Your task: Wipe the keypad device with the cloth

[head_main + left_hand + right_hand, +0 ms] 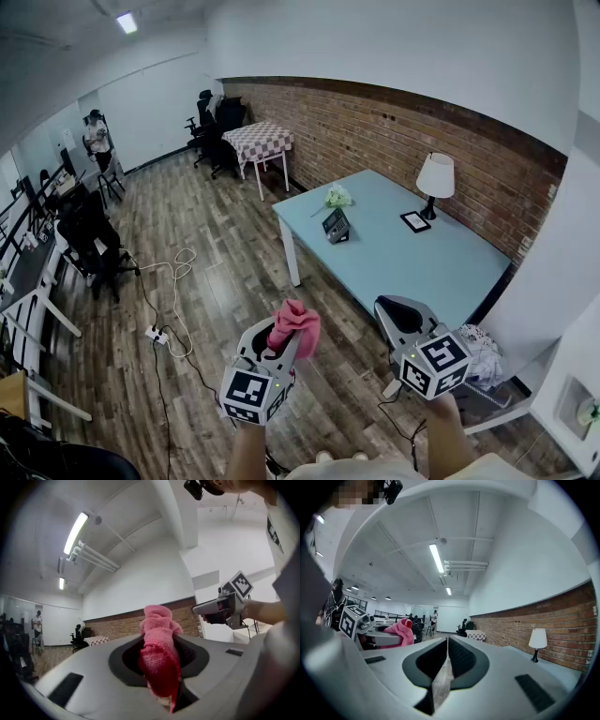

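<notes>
White lamp [435,180] on blue table [422,267]

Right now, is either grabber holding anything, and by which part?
The left gripper is shut on the pink cloth, pinching its bunched middle; one end sticks out past the jaws. The right gripper is shut and empty.

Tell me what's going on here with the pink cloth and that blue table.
A person stands on the wooden floor, a few steps short of the long light-blue table, with tongs in each hand. The left tongs are clamped on a crumpled pink cloth. The right tongs are closed with nothing between them. The small dark keypad device sits on the table, not yet reached, so wiping has not begun.
</notes>
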`<state>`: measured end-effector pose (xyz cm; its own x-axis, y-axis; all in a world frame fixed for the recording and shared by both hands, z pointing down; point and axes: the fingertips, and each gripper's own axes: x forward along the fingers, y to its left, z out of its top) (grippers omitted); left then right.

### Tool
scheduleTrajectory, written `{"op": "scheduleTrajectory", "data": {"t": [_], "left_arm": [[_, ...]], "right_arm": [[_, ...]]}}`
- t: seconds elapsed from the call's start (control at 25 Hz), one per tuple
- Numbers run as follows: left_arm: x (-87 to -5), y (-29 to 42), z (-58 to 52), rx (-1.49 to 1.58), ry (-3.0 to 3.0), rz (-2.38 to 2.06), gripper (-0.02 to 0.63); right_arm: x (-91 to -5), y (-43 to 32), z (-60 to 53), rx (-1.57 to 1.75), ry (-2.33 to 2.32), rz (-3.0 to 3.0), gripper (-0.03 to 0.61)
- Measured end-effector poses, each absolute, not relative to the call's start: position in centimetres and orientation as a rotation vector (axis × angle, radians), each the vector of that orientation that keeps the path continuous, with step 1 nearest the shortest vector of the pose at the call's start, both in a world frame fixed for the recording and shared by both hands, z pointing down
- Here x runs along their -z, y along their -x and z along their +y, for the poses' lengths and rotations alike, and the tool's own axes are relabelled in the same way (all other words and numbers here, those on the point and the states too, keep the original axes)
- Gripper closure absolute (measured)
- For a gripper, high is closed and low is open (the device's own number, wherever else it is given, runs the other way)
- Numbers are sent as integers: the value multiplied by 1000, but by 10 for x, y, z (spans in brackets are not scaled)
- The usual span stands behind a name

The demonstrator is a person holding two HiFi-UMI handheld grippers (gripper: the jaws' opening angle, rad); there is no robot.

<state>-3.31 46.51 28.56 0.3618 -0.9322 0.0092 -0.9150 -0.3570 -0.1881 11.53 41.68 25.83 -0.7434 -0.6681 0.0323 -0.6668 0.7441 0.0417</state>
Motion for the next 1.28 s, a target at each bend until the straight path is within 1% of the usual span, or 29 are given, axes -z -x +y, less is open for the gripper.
{"op": "scheduleTrajectory", "data": {"t": [0.36,0.4,0.64,0.76,0.88,1.28], "left_arm": [[-282,31,451,170,2462,1679,460],[-282,31,449,169,2465,1674,460],[-286,37,438,164,2487,1647,460],[-292,43,428,167,2503,1639,460],[-296,50,417,166,2515,1634,460],[-309,80,336,173,2519,1656,460]], "right_arm": [[-260,-115,402,9,-1101,-2894,548],[-258,-116,400,8,-1115,-2900,555],[-249,-112,392,163,-1181,-2918,557],[-245,-106,387,68,-1135,-2978,560],[-247,-98,379,94,-1118,-2951,561],[-283,-84,287,5,-1199,-2860,563]]}}
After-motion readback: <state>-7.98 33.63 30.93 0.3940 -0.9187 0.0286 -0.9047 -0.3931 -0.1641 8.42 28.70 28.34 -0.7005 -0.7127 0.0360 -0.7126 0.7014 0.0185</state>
